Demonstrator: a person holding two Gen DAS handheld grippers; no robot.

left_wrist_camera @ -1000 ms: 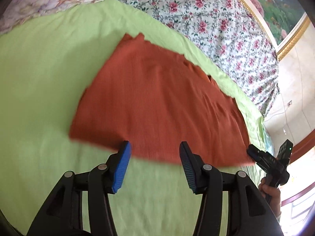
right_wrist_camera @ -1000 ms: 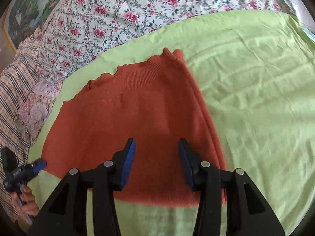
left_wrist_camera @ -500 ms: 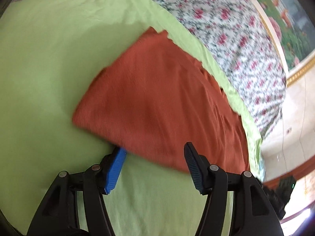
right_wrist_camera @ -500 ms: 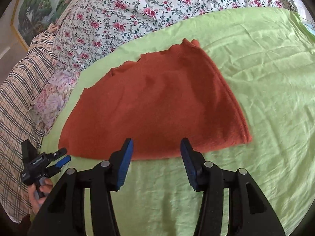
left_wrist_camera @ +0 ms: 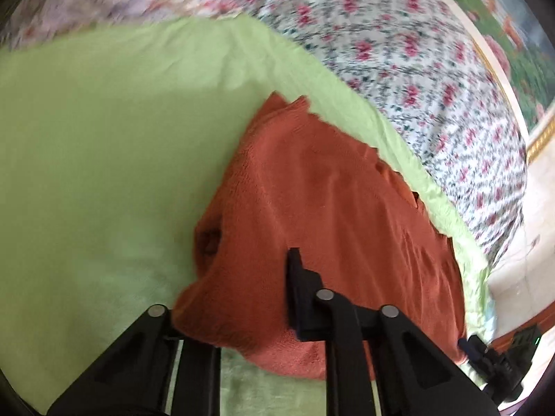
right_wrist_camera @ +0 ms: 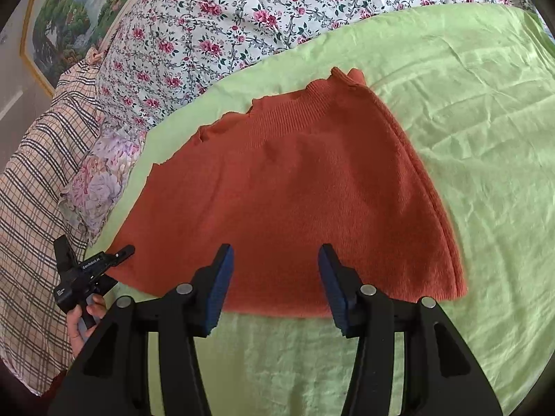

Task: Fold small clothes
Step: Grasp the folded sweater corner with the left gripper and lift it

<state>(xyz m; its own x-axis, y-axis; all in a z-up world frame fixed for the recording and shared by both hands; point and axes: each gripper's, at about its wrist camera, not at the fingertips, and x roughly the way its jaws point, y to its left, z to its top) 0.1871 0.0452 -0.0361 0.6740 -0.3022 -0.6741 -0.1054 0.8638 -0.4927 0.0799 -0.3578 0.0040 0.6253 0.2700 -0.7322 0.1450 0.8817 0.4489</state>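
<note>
An orange knit garment point(right_wrist_camera: 295, 190) lies flat on the green sheet point(right_wrist_camera: 468, 121), ribbed collar at the far side. My left gripper point(left_wrist_camera: 242, 277) is at its near left corner, jaws closing with the cloth bunched between them. The cloth drapes over and hides one finger. From the right wrist, the left gripper point(right_wrist_camera: 118, 254) shows its tips together at that corner, a hand below it. My right gripper point(right_wrist_camera: 274, 277) stands open, its blue pads point(right_wrist_camera: 222, 284) straddling the near hem without pinching it. It also shows small as the right gripper point(left_wrist_camera: 475, 346) at the garment's far corner.
A floral quilt point(right_wrist_camera: 225, 17) lies beyond the green sheet, and a plaid cloth point(right_wrist_camera: 31, 173) and a flowered pillow point(right_wrist_camera: 100, 173) lie to the left. A framed painting point(right_wrist_camera: 69, 10) hangs behind. Bare green sheet stretches to the right of the garment and in front of it.
The left gripper has pushed forward onto the garment's corner and its jaws have narrowed around the cloth, which now bunches up. The right gripper's fingertips have come back over the near hem.
</note>
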